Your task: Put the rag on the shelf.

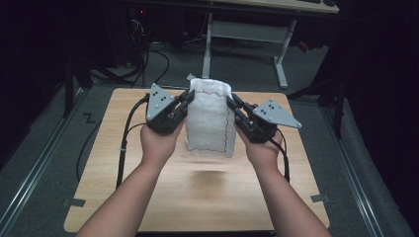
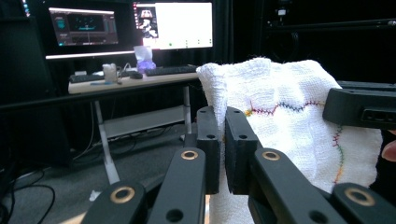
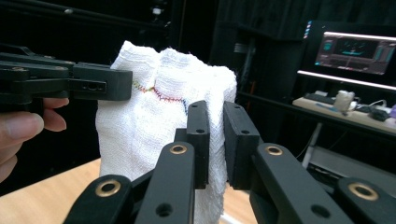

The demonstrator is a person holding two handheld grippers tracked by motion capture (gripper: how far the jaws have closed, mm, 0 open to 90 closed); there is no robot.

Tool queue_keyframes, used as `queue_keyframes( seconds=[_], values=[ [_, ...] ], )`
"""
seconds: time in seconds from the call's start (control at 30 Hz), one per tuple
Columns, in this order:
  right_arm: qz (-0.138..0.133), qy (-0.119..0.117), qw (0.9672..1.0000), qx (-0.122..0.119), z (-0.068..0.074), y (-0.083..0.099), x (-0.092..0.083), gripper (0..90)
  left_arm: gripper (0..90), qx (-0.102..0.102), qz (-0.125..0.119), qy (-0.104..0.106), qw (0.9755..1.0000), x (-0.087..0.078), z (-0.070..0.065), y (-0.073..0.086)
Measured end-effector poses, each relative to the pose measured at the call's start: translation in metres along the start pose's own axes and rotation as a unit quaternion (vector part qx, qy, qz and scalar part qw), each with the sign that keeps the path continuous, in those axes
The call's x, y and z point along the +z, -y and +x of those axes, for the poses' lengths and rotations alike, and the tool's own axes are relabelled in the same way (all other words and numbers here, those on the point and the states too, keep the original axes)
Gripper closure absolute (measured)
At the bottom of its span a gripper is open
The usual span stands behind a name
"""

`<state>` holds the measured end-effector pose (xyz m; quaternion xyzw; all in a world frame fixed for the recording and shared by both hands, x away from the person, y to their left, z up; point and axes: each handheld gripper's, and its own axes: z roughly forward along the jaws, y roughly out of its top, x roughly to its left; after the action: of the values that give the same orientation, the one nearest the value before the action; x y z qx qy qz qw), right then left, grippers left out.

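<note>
While lifted: white woven cloth with coloured stitching [image 1: 210,118] hangs above pale wooden surface [image 1: 207,197]
Grip: left hand-held gripper [image 2: 223,140] and right hand-held gripper [image 3: 215,135] each pinch a top corner
Risk: thin corner could slip free

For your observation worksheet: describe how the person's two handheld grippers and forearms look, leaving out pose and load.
Both the left gripper and right gripper are black, with two flat jaws, brass-ringed pivots and a grey three-cornered plate dotted white. Black cables trail from each. Forearms are bare, no sleeves.
</note>
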<state>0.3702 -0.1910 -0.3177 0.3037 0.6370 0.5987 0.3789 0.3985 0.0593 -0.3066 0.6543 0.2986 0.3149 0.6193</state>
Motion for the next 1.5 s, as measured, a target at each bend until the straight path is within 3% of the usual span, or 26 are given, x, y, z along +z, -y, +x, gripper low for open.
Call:
queue_keyframes(
  seconds=[0.33, 0.53, 0.7, 0.83, 1.13, 1.3, 1.5],
  values=[
    [0.014, 0.009, 0.9996, 0.024, -0.025, -0.005, 0.028, 82.2, 86.0, -0.013, 0.018, 0.003, 0.9997, 0.028, 0.016, -0.004],
    [0.024, 0.012, 0.9992, 0.029, -0.030, -0.002, 0.039, 82.2, 86.0, -0.013, 0.024, -0.001, 0.9996, 0.036, 0.022, 0.000],
    [0.031, 0.013, 0.9989, 0.032, -0.033, 0.001, 0.050, 82.2, 85.9, -0.030, 0.033, -0.004, 0.9990, 0.048, 0.033, 0.004],
    [0.045, 0.011, 0.9978, 0.048, -0.040, 0.007, 0.063, 82.2, 85.9, -0.033, 0.043, -0.002, 0.9985, 0.057, 0.040, 0.005],
    [0.060, 0.020, 0.9971, 0.042, -0.052, 0.008, 0.080, 82.1, 85.3, -0.029, 0.052, -0.004, 0.9982, 0.077, 0.051, 0.006],
    [0.073, 0.026, 0.9962, 0.039, -0.059, 0.012, 0.092, 82.0, 85.3, -0.039, 0.060, -0.007, 0.9974, 0.092, 0.059, 0.014],
    [0.101, 0.022, 0.9931, 0.055, -0.070, 0.027, 0.109, 81.9, 85.2, -0.060, 0.078, -0.005, 0.9951, 0.106, 0.068, 0.030]
  ],
)
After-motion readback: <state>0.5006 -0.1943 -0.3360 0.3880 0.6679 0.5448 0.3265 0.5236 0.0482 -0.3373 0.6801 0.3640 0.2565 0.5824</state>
